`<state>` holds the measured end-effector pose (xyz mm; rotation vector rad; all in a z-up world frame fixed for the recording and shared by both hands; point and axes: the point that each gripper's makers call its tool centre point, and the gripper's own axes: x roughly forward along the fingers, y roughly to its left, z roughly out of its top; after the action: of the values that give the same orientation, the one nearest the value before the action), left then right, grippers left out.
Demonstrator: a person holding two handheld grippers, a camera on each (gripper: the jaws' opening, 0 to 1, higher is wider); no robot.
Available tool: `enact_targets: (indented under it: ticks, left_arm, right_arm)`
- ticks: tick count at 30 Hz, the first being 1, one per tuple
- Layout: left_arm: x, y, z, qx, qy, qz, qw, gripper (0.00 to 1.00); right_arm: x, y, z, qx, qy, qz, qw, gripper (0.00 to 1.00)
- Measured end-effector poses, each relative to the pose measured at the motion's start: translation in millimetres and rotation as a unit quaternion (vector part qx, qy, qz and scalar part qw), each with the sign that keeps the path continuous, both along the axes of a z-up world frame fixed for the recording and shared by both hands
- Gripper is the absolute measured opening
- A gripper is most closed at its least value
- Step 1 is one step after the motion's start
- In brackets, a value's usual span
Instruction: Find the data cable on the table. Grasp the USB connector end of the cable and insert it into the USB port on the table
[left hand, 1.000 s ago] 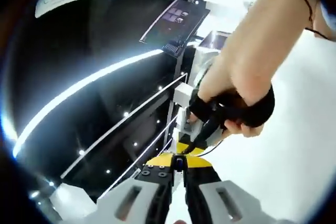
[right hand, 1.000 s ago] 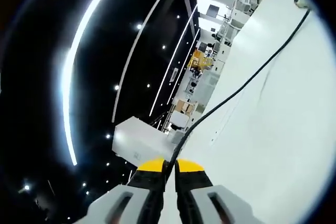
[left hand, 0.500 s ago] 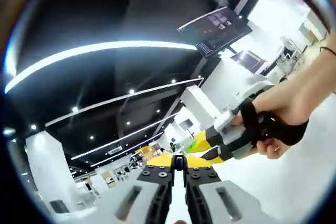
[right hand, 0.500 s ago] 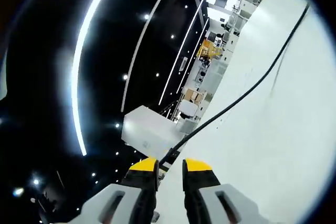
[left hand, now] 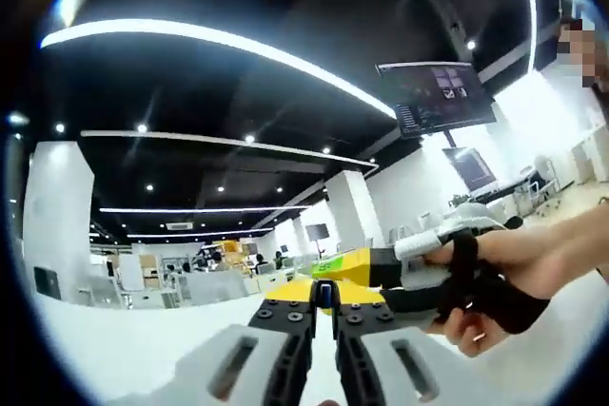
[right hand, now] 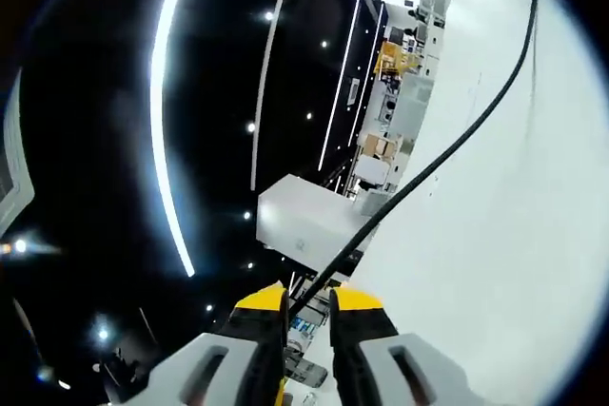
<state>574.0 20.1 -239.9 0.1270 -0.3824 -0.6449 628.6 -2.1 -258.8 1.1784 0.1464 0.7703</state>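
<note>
In the right gripper view the black data cable (right hand: 447, 145) runs over the white table (right hand: 504, 263) from the upper right down to my right gripper (right hand: 309, 299). Its yellow-tipped jaws stand a little apart, open, with the cable's near end lying in the gap; the connector itself is hidden low between them. In the left gripper view my left gripper (left hand: 324, 294) has its yellow tips pressed together, shut, with nothing visibly held. The right gripper (left hand: 419, 254) comes in from the right there, held by a hand (left hand: 495, 273) with a black strap.
The white table (left hand: 105, 349) spreads under the left gripper. Beyond it lie an open hall with a white pillar (left hand: 357, 211), a hanging screen (left hand: 438, 97) and ceiling light strips. A white pillar (right hand: 304, 221) shows past the table edge in the tilted right gripper view.
The right gripper's jaws, shut on the cable a second ago, have parted and stay apart. The left view has rolled level, so the hand and right gripper now sit lower right.
</note>
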Motion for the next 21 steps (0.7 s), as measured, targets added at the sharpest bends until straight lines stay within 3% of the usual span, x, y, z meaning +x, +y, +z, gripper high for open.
enact_targets:
  ticks: [5,13,21]
  left_arm:
    - [2.7,0,-4.4,-0.043,0.039,-0.022,0.9981,0.07]
    - [7.7,1,-12.1,-0.121,0.098,-0.060,0.9861,0.07]
    - [9.1,-7,-21.8,-0.132,0.124,-0.077,0.9804,0.07]
  right_arm:
    - [0,0,-0.6,-0.004,-0.002,-0.005,1.0000,0.17]
    - [2,-3,-5.9,-0.017,0.004,-0.017,0.9997,0.15]
    - [5,-10,-11.0,-0.013,0.012,-0.026,0.9995,0.12]
